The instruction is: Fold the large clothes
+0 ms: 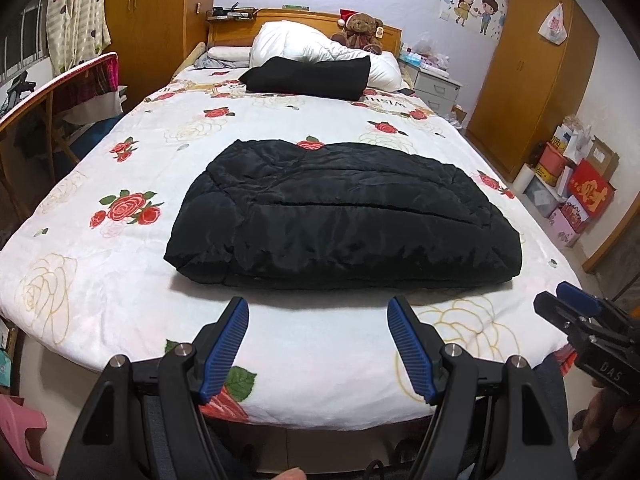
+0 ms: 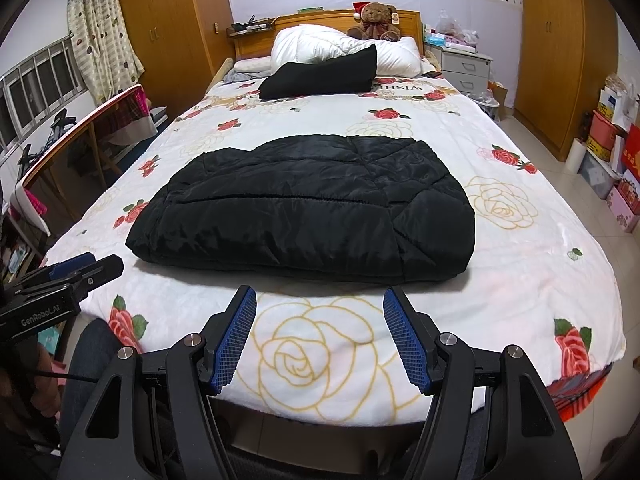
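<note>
The bed (image 1: 80, 272), under a rose-print blanket, is the landmark. At its middle lies the black padded jacket (image 1: 344, 216), already folded into a thick compact block, so the folding looks done or nearly so; at most a final tidy or a carry-off seems left. Toward the bed's headboard rests a second folded black garment (image 1: 312, 76). Over the bed's foot, the left hand-held gripper (image 1: 318, 308) and right hand-held gripper (image 2: 320, 296) hover with jaws spread, holding nothing. Readable: "GenRobot.AI", "DAS".

Rose-print bed (image 1: 100, 280) — folded black jacket (image 1: 344, 216) mid-bed, black bundle (image 1: 308, 76) and white duvet (image 1: 316, 46) beyond.
</note>
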{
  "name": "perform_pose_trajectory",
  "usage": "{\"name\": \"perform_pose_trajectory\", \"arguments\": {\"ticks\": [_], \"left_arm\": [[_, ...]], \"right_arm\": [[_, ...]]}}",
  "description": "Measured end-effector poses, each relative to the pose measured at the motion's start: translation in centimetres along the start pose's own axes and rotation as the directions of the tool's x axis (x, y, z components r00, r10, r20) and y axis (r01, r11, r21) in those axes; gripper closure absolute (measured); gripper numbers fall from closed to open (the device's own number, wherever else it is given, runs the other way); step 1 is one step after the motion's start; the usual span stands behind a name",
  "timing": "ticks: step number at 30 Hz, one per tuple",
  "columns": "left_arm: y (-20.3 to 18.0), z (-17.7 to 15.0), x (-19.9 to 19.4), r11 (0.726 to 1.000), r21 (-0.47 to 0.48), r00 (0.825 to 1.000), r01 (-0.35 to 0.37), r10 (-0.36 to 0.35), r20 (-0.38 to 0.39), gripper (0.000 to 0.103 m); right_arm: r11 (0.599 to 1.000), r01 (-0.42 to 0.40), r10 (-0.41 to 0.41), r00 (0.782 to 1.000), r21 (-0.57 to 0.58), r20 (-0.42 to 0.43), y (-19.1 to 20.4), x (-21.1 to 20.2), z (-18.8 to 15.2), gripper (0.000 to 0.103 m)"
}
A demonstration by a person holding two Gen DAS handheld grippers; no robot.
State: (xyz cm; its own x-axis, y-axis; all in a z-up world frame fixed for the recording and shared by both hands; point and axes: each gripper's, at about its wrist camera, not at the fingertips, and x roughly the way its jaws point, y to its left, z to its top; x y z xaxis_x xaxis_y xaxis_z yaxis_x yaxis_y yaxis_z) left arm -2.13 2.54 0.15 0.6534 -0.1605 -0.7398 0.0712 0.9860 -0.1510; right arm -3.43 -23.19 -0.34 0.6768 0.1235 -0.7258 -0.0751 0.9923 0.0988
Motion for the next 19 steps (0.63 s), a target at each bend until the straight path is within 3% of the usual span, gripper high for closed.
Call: {"name": "perform_pose_trajectory", "arguments": {"ticks": [19], "left_arm": [[-0.86, 0.00, 0.03, 0.999, 0.032, 0.999, -0.039, 0.038, 0.020, 0.029]], "right_arm": [[1.000, -0.001, 0.001, 1.000, 0.001, 0.001, -0.24, -0.03, 0.14, 0.037]]}}
